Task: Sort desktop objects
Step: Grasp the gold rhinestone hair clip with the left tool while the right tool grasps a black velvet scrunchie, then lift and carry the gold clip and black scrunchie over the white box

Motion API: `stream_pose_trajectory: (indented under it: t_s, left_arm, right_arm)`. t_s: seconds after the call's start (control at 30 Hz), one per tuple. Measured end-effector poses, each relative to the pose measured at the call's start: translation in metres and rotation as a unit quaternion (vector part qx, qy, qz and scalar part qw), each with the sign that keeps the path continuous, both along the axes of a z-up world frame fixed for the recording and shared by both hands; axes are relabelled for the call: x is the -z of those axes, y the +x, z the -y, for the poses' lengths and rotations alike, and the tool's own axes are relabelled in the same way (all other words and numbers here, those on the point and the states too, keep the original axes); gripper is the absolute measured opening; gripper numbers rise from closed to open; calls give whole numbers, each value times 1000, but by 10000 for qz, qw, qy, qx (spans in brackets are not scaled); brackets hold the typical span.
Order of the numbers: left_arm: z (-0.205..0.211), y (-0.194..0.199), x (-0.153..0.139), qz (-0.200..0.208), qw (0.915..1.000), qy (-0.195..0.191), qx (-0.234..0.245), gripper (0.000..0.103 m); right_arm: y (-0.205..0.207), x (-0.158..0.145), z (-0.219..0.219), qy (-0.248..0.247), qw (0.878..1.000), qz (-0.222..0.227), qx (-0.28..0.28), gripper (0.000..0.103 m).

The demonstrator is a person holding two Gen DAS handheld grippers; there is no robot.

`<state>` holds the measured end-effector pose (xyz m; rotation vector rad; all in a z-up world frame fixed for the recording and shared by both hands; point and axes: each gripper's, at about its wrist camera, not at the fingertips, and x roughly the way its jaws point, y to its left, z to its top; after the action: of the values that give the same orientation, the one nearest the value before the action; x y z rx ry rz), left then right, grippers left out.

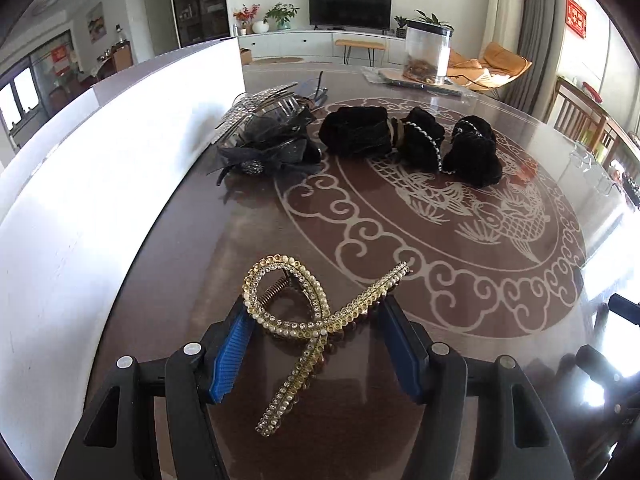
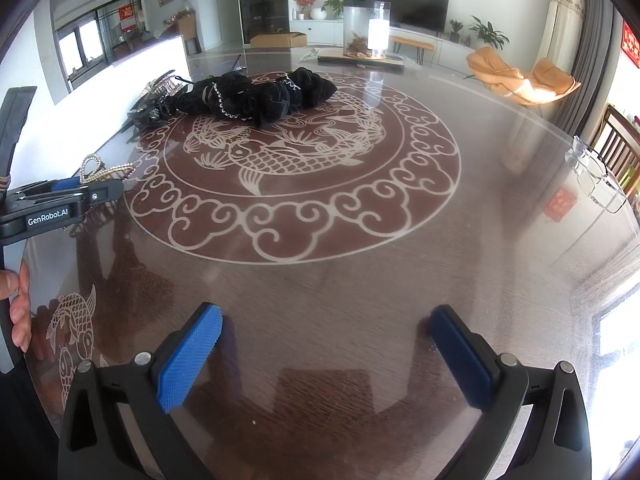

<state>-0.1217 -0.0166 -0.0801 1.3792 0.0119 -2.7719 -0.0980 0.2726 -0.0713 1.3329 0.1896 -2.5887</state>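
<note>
Between the left gripper's closed blue pads, the pearl hair clip is pinched.

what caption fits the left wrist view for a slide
Left hand-held gripper closed around a gold pearl hair claw on the table.

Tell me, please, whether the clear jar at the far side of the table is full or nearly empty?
Nearly empty: the clear jar holds only a shallow brown layer at its bottom.

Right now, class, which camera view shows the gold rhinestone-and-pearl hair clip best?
The left wrist view: the gold rhinestone-and-pearl hair clip fills the foreground, its loop, spring and stones clear. The right wrist view shows only its small loop, partly hidden.
</note>
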Motion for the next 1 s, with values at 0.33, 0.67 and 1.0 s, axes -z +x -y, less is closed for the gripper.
stream_pose_trajectory:
  t_s: [0.33,0.67,1.0]
  left_arm:
    - [13,-1,3,-71,9996,191,-209,63]
    - [10,-1,2,-52,9998,90,-191,63]
    - [10,-1,2,-54,9998,76,-195,63]
  right_arm:
    - [-124,-14,53,-641,9975,-52,-299,81]
    - [-178,-12,77,-820,9965,101,-98,36]
    - [-13,-14,37,-225,9974,-300,-616,36]
